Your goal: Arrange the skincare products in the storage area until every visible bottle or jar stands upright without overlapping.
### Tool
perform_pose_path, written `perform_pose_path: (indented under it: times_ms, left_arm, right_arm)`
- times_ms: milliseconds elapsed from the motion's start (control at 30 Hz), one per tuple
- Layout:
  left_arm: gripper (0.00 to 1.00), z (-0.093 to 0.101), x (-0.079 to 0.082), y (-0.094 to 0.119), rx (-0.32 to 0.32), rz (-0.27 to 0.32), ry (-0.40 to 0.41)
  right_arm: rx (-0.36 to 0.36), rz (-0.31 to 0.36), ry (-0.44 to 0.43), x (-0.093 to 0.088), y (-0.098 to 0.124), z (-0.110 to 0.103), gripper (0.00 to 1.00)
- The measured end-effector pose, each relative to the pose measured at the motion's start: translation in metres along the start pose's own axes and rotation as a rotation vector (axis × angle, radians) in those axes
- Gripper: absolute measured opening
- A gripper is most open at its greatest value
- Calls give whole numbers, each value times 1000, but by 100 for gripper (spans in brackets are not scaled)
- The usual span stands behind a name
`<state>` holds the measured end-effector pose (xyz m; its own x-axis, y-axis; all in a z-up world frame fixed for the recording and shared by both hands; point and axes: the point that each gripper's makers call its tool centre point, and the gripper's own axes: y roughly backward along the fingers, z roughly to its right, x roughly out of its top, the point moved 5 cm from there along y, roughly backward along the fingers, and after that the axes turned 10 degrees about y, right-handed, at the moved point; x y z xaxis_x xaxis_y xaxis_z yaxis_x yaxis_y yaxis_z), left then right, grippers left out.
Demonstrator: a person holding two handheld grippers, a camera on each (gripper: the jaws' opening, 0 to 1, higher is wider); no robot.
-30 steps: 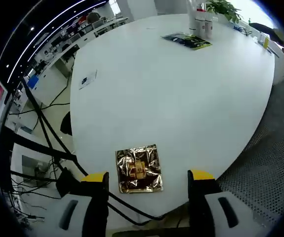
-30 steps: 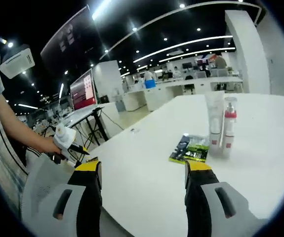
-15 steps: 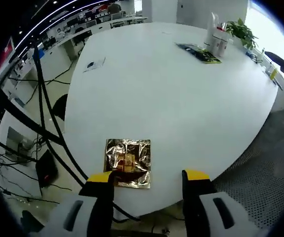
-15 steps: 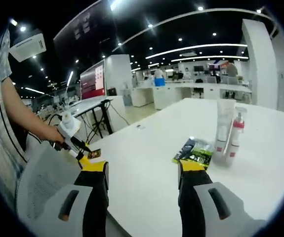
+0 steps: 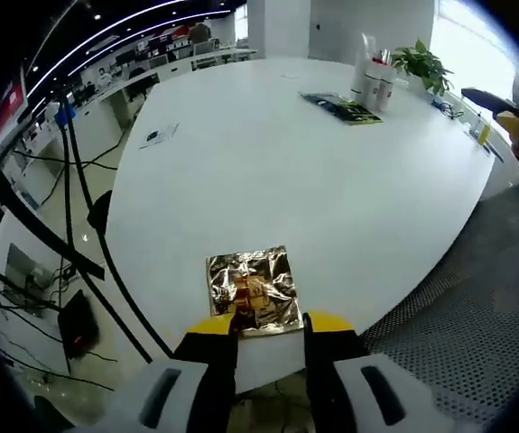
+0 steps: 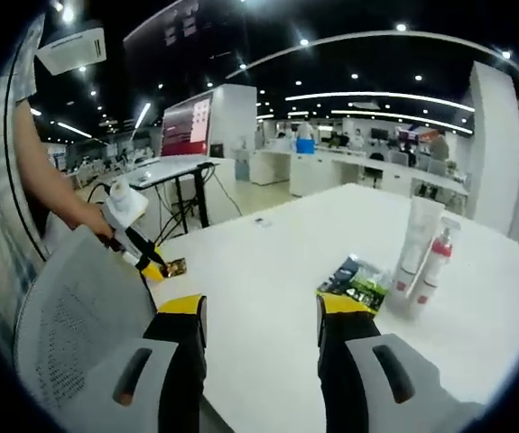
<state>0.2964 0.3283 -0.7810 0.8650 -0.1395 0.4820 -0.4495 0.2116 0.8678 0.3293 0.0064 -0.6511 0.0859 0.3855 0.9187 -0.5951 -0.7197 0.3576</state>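
Note:
A crumpled gold foil sachet (image 5: 252,290) lies flat at the near edge of the white table (image 5: 277,180). My left gripper (image 5: 268,323) is open with its yellow tips on either side of the sachet's near edge. It also appears from the side as the left gripper (image 6: 146,260), next to the sachet (image 6: 174,267). Far across the table a white tube (image 6: 419,236) and a red-capped bottle (image 6: 436,260) stand upright side by side, with a green-black packet (image 6: 356,280) lying flat beside them. My right gripper (image 6: 261,311) hangs open over the table's near side, holding nothing.
A person's arm (image 6: 51,189) holds the left gripper. A grey mesh chair back (image 6: 78,316) sits close on the left. A potted plant (image 5: 421,63) stands behind the tube (image 5: 364,56). A small card (image 5: 155,137) lies at the far left. Cables (image 5: 69,225) hang beside the table.
The left gripper's jaws have narrowed and come up to the sachet's near edge. The right gripper's jaws have also narrowed a little. Both views have shifted with the hands.

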Motion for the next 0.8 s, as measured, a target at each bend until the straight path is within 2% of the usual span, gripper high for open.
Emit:
perform_pose_path:
  times_ms: [167, 233, 300, 333, 400, 433, 500, 600, 700, 800]
  left_arm:
    - [19, 9, 1, 0, -25, -12, -28]
    - [19, 6, 1, 0, -23, -19, -10]
    - [19, 5, 1, 1, -18, -24, 58]
    - [19, 5, 1, 1, -17, -20, 68]
    - [26, 4, 0, 3, -5, -23, 84]
    - [30, 4, 1, 6, -1, -4, 75]
    - [39, -1, 10, 9, 19, 77, 32]
    - [47, -7, 18, 8, 36, 122, 5]
    - [52, -15, 20, 4, 62, 101, -30]
    - [57, -18, 21, 0, 51, 87, -25]
  right_arm:
    - [30, -20, 20, -3, -3, -4, 43]
    - [36, -31, 30, -4, -4, -6, 43]
    - [40, -36, 37, -4, -4, -7, 43]
    - [42, -36, 38, -4, -4, -8, 43]
    - [40, -34, 38, -4, -4, -8, 43]
    - [38, -33, 35, -4, -3, -7, 43]
    - [24, -30, 24, -4, -2, -4, 43]
    - [4, -26, 3, -5, -1, 0, 43]
    - [-3, -35, -12, -7, -1, 1, 43]
    - [8, -59, 12, -9, -2, -4, 43]
